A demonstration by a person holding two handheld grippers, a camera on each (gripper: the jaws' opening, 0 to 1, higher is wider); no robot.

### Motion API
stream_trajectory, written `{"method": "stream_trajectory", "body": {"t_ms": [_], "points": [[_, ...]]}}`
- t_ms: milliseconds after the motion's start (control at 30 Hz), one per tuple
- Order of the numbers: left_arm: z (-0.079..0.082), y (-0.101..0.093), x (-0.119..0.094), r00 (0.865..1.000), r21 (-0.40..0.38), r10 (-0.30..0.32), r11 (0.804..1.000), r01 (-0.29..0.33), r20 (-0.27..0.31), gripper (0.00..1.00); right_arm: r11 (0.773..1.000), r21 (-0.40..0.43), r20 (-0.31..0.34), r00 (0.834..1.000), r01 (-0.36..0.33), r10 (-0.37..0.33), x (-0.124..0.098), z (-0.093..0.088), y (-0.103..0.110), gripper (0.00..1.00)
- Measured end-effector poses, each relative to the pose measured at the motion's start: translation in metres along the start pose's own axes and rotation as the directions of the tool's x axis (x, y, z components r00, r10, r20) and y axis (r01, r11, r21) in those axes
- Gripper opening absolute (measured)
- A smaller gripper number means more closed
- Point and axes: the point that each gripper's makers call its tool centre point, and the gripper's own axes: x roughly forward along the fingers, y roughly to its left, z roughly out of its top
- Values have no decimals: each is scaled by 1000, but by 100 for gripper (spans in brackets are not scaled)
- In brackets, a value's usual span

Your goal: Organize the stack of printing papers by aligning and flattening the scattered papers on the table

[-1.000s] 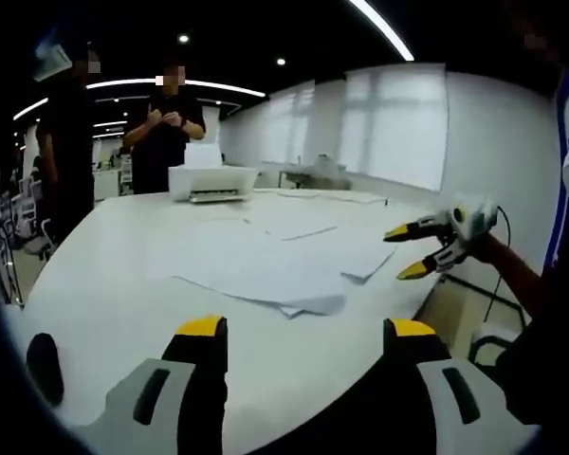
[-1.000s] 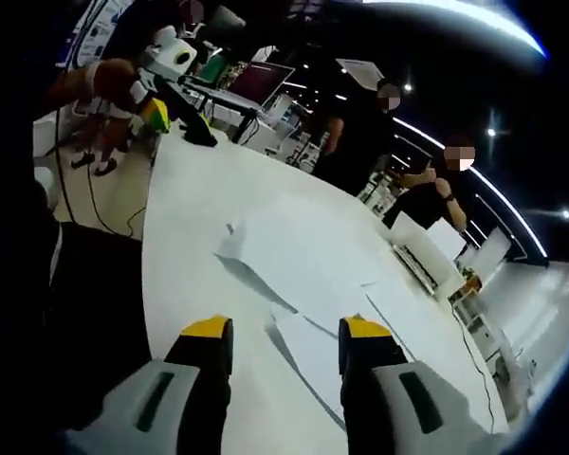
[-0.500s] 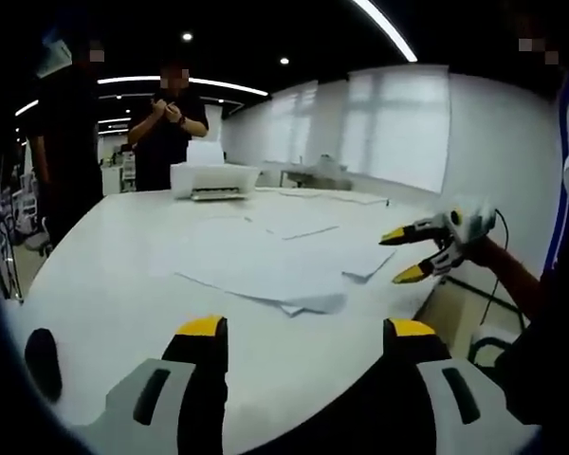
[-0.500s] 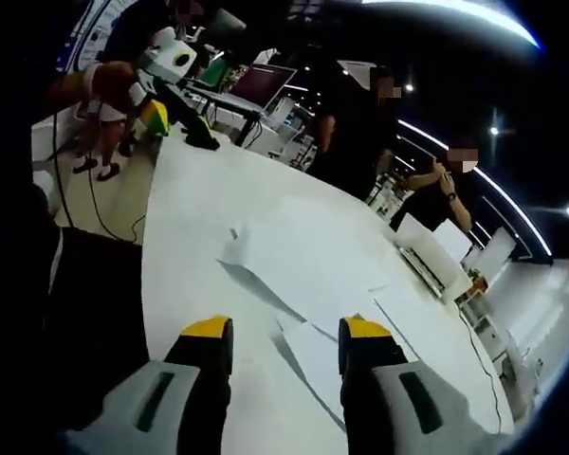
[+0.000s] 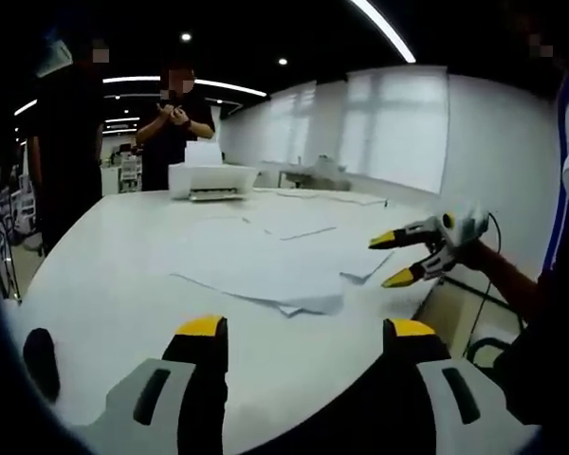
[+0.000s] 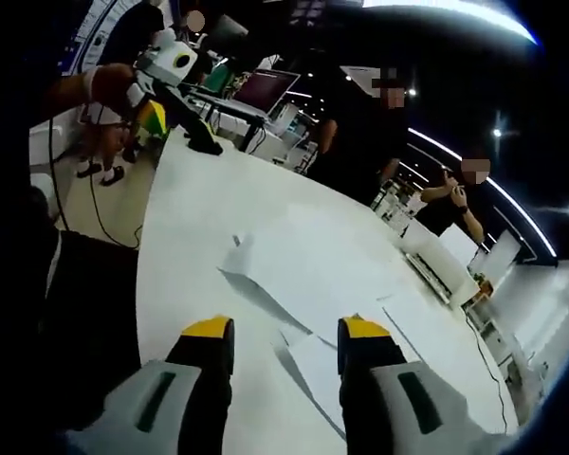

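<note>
Loose white printing papers [image 5: 266, 270] lie scattered and overlapping across the middle of a white table [image 5: 104, 284], some with lifted edges. At the bottom of the left gripper view my left gripper [image 5: 306, 332] is open over the near table edge, short of the sheets and holding nothing. My right gripper [image 5: 392, 259] enters from the right, open, its yellow tips close to the papers' right corner. In the right gripper view the right gripper [image 6: 284, 330] is open just above the nearest sheets of the papers [image 6: 303, 275]. The left gripper [image 6: 171, 123] shows far off at the upper left, held by a hand.
A white printer [image 5: 211, 180] stands at the far end of the table, with more sheets [image 5: 332, 196] beyond it. Two people [image 5: 171, 123] stand behind the table. Desks and a monitor [image 6: 266, 90] fill the room behind. The table edge [image 6: 147, 275] drops off to the floor.
In the left gripper view the right gripper has drifted left and slightly down toward the papers' corner. The papers have not moved. The right gripper view has shifted slightly.
</note>
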Motion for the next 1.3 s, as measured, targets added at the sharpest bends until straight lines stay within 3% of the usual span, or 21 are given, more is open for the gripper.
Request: {"method": "stream_trajectory", "body": {"t_ms": [500, 1300], "points": [[0, -2, -2, 1000, 5, -5, 1000, 5, -2, 69, 1000, -9, 9, 1000, -11, 12, 5, 3, 4, 37], [-2, 0, -3, 1000, 5, -3, 1000, 3, -8, 69, 998, -16, 34, 998, -55, 56, 32, 5, 9, 36]]}}
